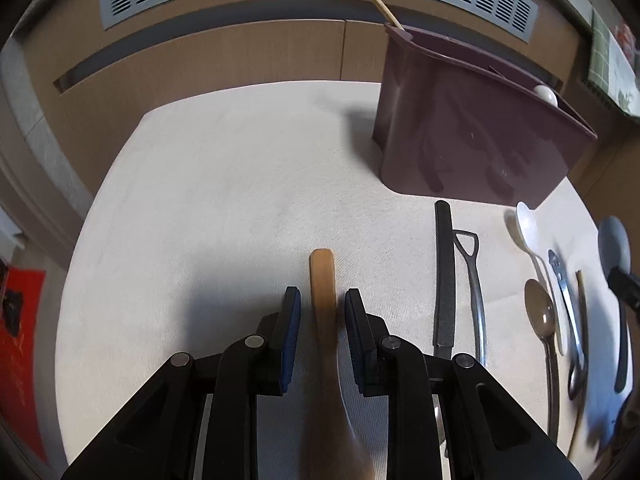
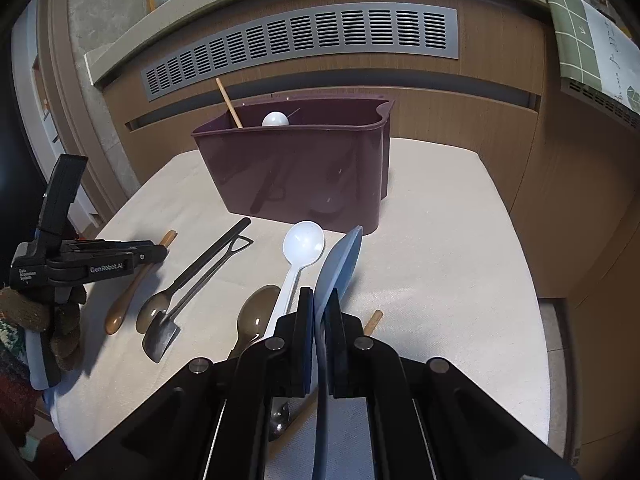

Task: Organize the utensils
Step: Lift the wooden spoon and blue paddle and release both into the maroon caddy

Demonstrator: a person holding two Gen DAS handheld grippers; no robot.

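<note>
**Maroon holder and loose utensils on a cloth-covered table**

Maroon plastic utensil holder point(image 2: 296, 168) stands upright toward the far side of the beige cloth-covered table point(image 2: 448, 264), in front of a brown panelled wall with a grey slotted vent point(image 2: 304, 40). A thin wooden stick point(image 2: 229, 102) and a white rounded utensil end point(image 2: 275, 119) rise above its rim at the holder's left end as the right wrist view shows it.

Loose utensils lie on the cloth nearer the cameras. A light wooden spoon point(image 1: 323, 292) lies lengthwise between the two fingers of the left gripper point(image 1: 322, 300); the jaws stand apart on either side of its handle with a gap visible at the left pad, so nothing is clamped. Right of it lie a flat black-handled utensil point(image 1: 445, 272) and a grey metal shovel-shaped spoon point(image 1: 472, 276), side by side. Further right are a white plastic spoon point(image 2: 301, 248) with its bowl near the holder's base, and a dark brown translucent spoon point(image 2: 256, 312) just beside its handle.

The right gripper point(image 2: 318, 300) is closed on a pale blue flat spatula point(image 2: 341, 264), whose blade points up toward the holder, lifted off the cloth. A second wooden stick point(image 2: 373, 320) shows just right of these fingers.
</note>
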